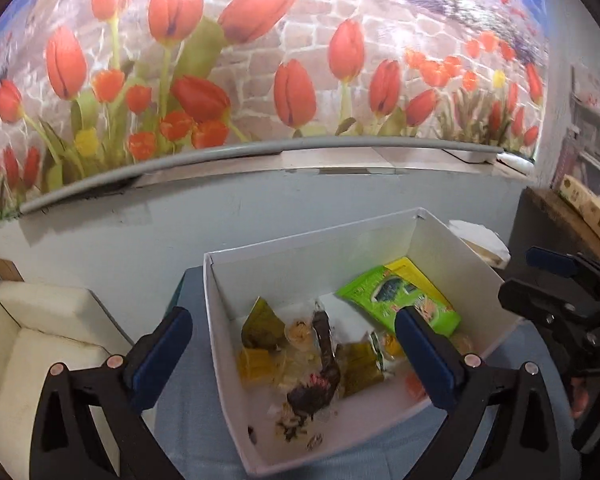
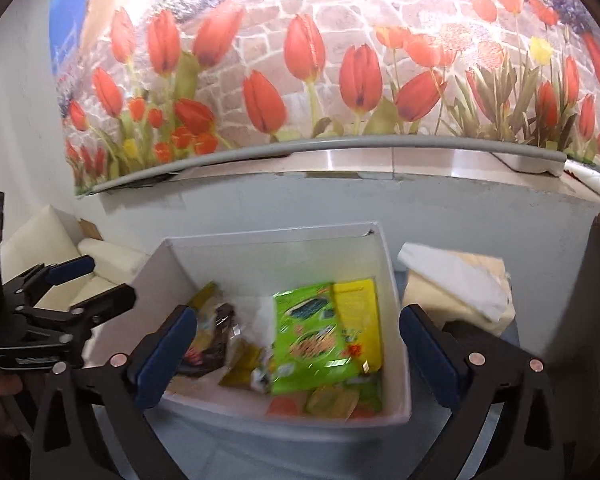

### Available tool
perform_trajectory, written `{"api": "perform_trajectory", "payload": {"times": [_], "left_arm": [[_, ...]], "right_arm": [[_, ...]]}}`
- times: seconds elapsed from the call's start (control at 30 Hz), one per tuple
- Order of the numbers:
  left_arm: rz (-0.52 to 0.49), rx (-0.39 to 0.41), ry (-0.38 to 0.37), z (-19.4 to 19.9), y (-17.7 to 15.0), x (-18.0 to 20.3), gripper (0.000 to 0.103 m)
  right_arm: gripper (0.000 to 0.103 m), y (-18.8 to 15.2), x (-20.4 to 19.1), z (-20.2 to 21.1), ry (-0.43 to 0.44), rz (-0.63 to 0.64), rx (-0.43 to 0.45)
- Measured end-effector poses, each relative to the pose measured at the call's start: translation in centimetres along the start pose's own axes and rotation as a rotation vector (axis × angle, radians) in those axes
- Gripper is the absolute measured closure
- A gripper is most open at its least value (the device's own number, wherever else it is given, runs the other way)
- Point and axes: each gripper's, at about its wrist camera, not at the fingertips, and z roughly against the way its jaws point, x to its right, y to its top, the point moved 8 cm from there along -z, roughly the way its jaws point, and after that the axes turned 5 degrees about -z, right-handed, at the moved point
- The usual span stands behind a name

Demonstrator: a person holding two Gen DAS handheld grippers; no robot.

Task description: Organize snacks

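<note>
while both jaws are standing wide and empty, the left gripper (image 1: pixel 292 354) and right gripper (image 2: pixel 298 354) are hovering over the white cardboard box (image 1: pixel 456 258) holding the snack packets, bright green pouch (image 1: pixel 380 294) far right; next probably picking another

White box (image 1: pixel 236 320), plain inside and out, on a pale blue cloth (image 1: pixel 192 412). In it, a bright green packet (image 2: pixel 316 340) printed with dark and orange patches, and a yellow packet (image 2: pixel 358 304) tucked beneath. There's a dark brown wrapper (image 1: pixel 324 344) with a flash of red, olive-gold sachets (image 1: pixel 260 320) beside it, and something orange (image 2: pixel 284 406) at the near wall. Both grippers, left (image 1: pixel 294 340) and right (image 2: pixel 298 340), are black with deep blue pads (image 1: pixel 424 356) and coppery pink rivets (image 2: pixel 476 358). Behind, a mural (image 1: pixel 260 60) of red tulips with green leaves against greyish-tan brickwork, a few yellow blooms mixed in. Cream cushions (image 1: pixel 40 308) at the left.
</note>
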Motion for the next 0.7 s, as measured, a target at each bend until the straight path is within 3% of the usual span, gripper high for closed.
{"api": "perform_trajectory", "payload": {"times": [0.13,0.27,0.33,0.47,0.6,0.7], "left_arm": [[-0.009,0.032,0.024,3.5,-1.1,0.6,0.0],[-0.009,0.088,0.121,8.1,-2.9,0.6,0.0],[0.012,0.072,0.048,9.8,-4.3,1.5,0.0],[0.034,0.04,0.019,13.2,-7.0,2.8,0.0],[0.041,0.042,-0.014,16.3,-9.2,4.3,0.0],[0.054,0.045,-0.032,18.8,-10.5,5.0,0.0]], "right_arm": [[0.0,-1.8,-1.2,3.3,-0.07,0.07,0.01],[0.0,-4.8,-2.2,8.1,-0.04,0.082,0.049],[0.0,-6.2,-2.2,9.3,-0.04,0.065,0.022],[0.0,-8.4,-1.7,13.3,-0.165,0.077,0.059],[0.0,-10.7,-2.1,17.2,-0.155,0.037,0.061],[0.0,-12.4,-2.7,19.4,-0.099,0.004,0.053]]}}
